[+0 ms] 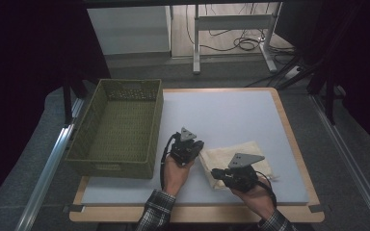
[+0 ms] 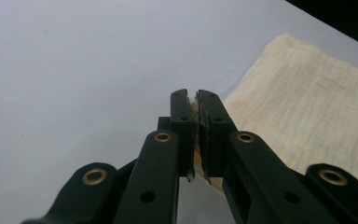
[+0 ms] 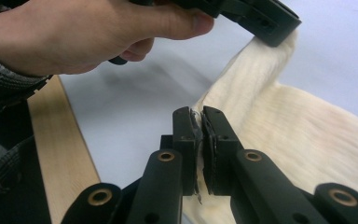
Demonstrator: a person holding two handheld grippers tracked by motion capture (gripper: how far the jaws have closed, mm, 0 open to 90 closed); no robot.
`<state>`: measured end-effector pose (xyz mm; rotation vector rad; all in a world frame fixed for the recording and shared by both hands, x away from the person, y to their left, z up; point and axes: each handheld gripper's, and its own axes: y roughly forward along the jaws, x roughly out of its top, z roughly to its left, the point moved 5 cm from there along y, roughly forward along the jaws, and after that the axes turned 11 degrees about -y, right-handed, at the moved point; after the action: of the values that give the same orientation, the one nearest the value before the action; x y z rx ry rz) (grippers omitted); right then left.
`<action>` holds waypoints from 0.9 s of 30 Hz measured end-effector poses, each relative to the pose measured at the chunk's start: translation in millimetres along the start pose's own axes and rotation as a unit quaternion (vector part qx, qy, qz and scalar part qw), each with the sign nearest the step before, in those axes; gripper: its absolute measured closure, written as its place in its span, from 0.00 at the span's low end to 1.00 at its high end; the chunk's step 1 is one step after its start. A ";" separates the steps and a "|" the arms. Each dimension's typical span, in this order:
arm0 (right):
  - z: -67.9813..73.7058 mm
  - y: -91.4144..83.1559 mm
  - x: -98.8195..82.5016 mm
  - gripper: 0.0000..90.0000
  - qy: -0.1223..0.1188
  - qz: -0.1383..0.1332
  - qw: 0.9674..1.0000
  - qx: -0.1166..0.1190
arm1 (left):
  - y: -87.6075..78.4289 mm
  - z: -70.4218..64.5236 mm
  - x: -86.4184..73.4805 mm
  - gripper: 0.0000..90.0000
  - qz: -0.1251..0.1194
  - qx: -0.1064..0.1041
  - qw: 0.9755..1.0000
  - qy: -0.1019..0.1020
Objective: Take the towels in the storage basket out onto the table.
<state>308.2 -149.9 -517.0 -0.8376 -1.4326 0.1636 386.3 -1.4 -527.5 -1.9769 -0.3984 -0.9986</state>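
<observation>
On the pale grey table top [image 1: 231, 110] with its wooden edging, we find a woven basket [image 1: 92, 126] with nothing inside at left, while our left gripper [image 2: 195, 95] and right gripper [image 3: 196, 112] each clamp the cream cloth [image 1: 238, 153] near the front edge.

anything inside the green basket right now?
Nothing visible: the basket shows only its bare woven floor. The strip just behind its near wall is hidden from the high view. The cloth lies outside on the mat, with both grippers, left and right, clamped on its edge.
</observation>
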 end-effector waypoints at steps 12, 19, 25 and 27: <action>-26.2 -29.6 -24.1 0.94 0.035 -0.006 0.999 -0.033 | 25.9 -28.9 18.4 0.95 0.002 -0.021 0.999 0.035; -38.4 -44.9 -36.4 0.94 0.052 -0.007 0.997 -0.050 | 44.7 -45.7 28.0 0.95 0.010 -0.034 0.998 0.056; -50.8 -59.7 -49.2 0.94 0.069 -0.011 0.995 -0.067 | 62.2 -62.0 35.9 0.95 0.015 -0.043 0.996 0.075; -54.2 -64.4 -53.4 0.94 0.074 -0.010 0.995 -0.071 | 67.9 -66.9 38.1 0.95 0.018 -0.046 0.995 0.081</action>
<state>323.7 -248.4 -517.0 -0.9309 -1.3239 -0.0161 417.6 -98.4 -515.1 -1.9606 -0.2304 -1.1634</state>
